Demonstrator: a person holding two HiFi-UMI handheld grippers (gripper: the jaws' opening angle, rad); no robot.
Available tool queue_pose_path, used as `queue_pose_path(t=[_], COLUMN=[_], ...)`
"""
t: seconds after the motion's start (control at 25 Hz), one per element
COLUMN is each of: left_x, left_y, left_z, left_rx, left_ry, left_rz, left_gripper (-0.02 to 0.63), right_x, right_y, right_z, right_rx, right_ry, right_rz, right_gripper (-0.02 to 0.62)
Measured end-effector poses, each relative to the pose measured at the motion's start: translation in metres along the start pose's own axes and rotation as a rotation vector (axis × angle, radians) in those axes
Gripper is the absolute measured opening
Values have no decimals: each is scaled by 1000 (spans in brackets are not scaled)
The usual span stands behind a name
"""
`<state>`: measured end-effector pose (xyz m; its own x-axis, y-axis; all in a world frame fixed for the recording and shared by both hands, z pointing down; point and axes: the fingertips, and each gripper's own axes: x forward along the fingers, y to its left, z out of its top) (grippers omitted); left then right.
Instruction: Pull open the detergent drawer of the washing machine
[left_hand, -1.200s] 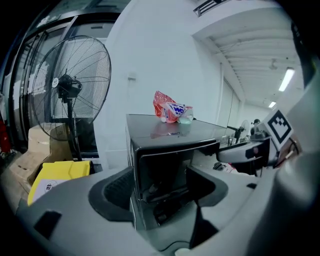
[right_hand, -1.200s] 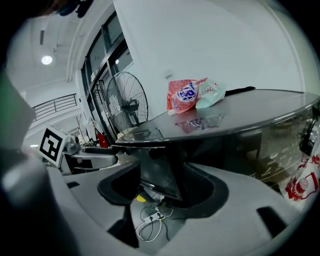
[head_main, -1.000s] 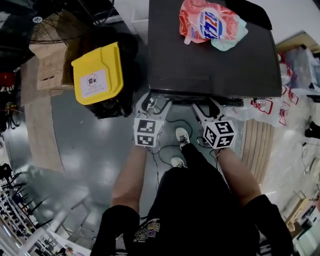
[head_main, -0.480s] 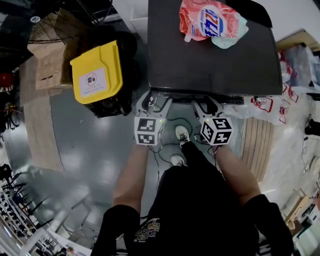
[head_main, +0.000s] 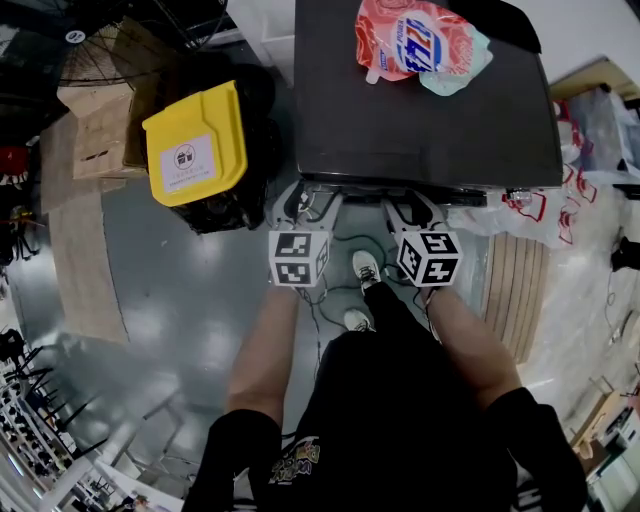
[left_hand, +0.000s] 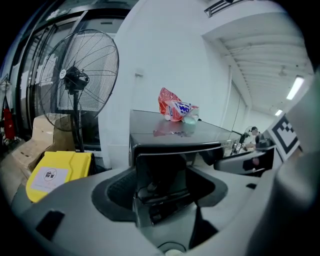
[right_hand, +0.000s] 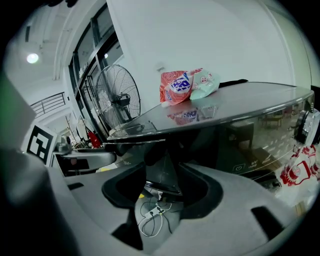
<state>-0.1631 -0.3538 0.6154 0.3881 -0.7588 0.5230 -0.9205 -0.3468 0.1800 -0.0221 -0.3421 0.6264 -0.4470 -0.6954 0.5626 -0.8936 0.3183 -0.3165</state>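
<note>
The washing machine (head_main: 420, 120) has a dark glossy top with a red and teal detergent pouch (head_main: 420, 45) lying on it. My left gripper (head_main: 306, 200) is at the machine's front left corner. In the left gripper view its jaws stand on either side of the dark drawer front (left_hand: 162, 167); whether the pads press on it is not visible. My right gripper (head_main: 412, 203) is at the middle of the front edge. Its jaws are closing, with a dark wedge of the front panel (right_hand: 162, 172) between them and gaps still showing on both sides.
A yellow-lidded bin (head_main: 195, 145) stands left of the machine, with a standing fan (left_hand: 80, 75) behind it. Cables (right_hand: 152, 217) trail on the floor under the grippers, near the person's shoes (head_main: 362, 270). A wooden pallet (head_main: 510, 290) and red-printed plastic bags lie to the right.
The right gripper's jaws have drawn a little closer together and its marker cube has turned slightly. The left gripper has kept still.
</note>
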Motion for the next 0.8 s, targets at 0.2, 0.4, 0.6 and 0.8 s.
queue_pose_path(t=[0.2, 0.4, 0.6, 0.8], left_x=[-11, -22, -40, -58], left_y=[-6, -11, -23, -33], left_z=[-10, -18, -32, -48], left_rx=[6, 0, 6, 15], left_ry=[6, 7, 18, 22], left_rz=[-4, -3, -6, -10], left_gripper=[296, 296, 296, 296], right_x=[-10, -20, -37, -54], right_y=[4, 8, 13, 19], right_z=[-10, -20, -36, -55], right_rx=[-6, -2, 2, 1], right_ry=[-6, 3, 7, 10], right_rz=[-7, -10, -5, -7], right_gripper=[201, 201, 201, 202])
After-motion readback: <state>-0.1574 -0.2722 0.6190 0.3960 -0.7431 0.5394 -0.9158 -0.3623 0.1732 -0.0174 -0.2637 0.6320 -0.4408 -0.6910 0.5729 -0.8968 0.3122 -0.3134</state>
